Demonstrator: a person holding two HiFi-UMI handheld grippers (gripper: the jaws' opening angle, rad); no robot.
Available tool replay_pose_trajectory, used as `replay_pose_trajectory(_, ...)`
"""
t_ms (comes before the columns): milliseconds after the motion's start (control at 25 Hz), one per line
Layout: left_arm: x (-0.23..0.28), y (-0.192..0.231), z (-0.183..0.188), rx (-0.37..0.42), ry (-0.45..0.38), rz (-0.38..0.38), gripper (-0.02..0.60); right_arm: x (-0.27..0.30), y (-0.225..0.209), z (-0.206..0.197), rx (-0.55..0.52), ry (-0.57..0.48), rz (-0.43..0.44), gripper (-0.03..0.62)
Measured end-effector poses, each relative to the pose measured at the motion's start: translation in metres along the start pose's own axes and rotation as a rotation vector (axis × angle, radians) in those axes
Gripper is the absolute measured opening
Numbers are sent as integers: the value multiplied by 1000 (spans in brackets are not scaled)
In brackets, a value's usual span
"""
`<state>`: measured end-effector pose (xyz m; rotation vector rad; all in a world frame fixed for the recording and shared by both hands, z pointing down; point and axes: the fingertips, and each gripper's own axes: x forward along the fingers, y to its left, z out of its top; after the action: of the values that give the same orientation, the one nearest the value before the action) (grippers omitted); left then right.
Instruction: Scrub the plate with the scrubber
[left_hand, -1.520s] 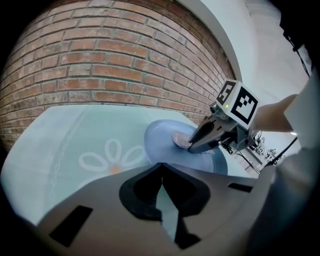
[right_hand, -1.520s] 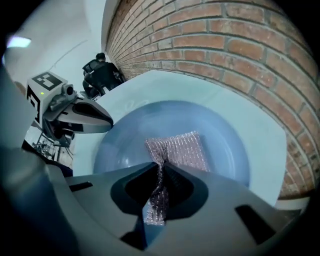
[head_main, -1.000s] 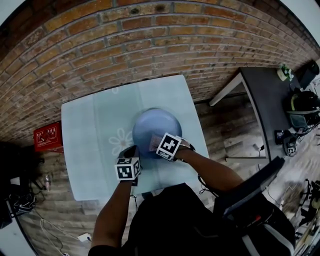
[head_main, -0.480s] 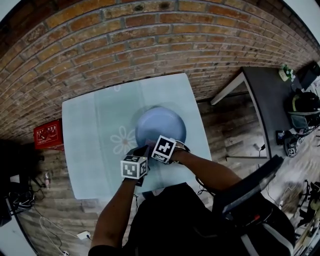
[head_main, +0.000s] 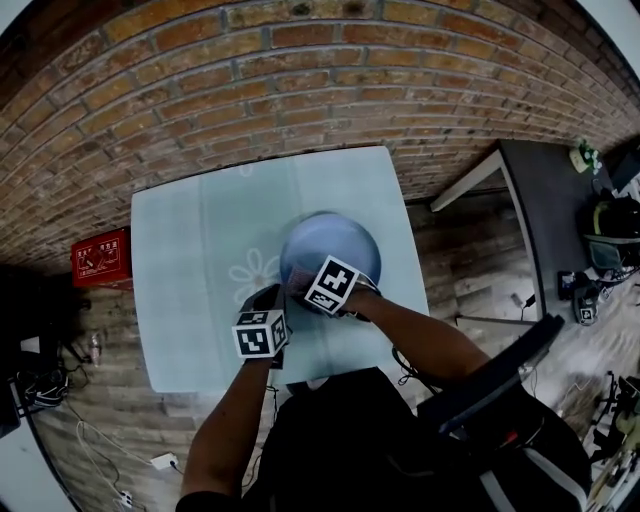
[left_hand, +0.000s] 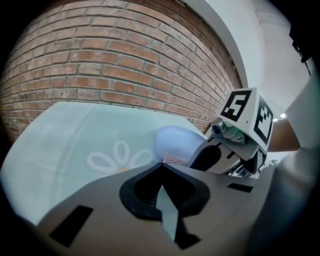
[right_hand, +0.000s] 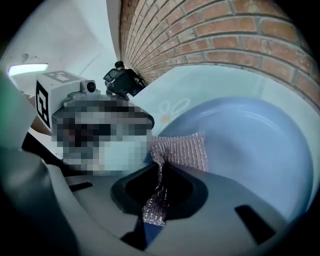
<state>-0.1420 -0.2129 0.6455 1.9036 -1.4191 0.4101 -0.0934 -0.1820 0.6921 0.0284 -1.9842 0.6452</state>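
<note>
The plate (head_main: 330, 245) lies flat on the worktop (head_main: 190, 260), toward 3 o'clock from its centre, with the printed flower (head_main: 250, 272) at the plate's 9 o'clock.

The right tool (right_hand: 159, 167) is closed on the scrubber (right_hand: 182, 150). One corner is pinched between the jaws, and the free part of the mesh spreads forward over the plate's inner surface near the 6 o'clock rim. This grip probably leaves the largest possible area of mesh free to rub the plate.

The left tool (left_hand: 161, 167) has its jaws together with nothing between them. It sits over the worktop at the plate's 7 o'clock, just off the rim. It is apparently parked clear of the scrubbing path, yet near enough to steady the plate if it slides.
</note>
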Motion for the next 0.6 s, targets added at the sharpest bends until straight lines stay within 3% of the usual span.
replay_pose_trajectory(200,11,14,4,-6,29,32,10,-1,-10,13,-20,-5,-30,52)
replay_pose_trajectory(600,20,15,-16,-26,80,9,9,-8,-41,41,-9,-79,-87,52)
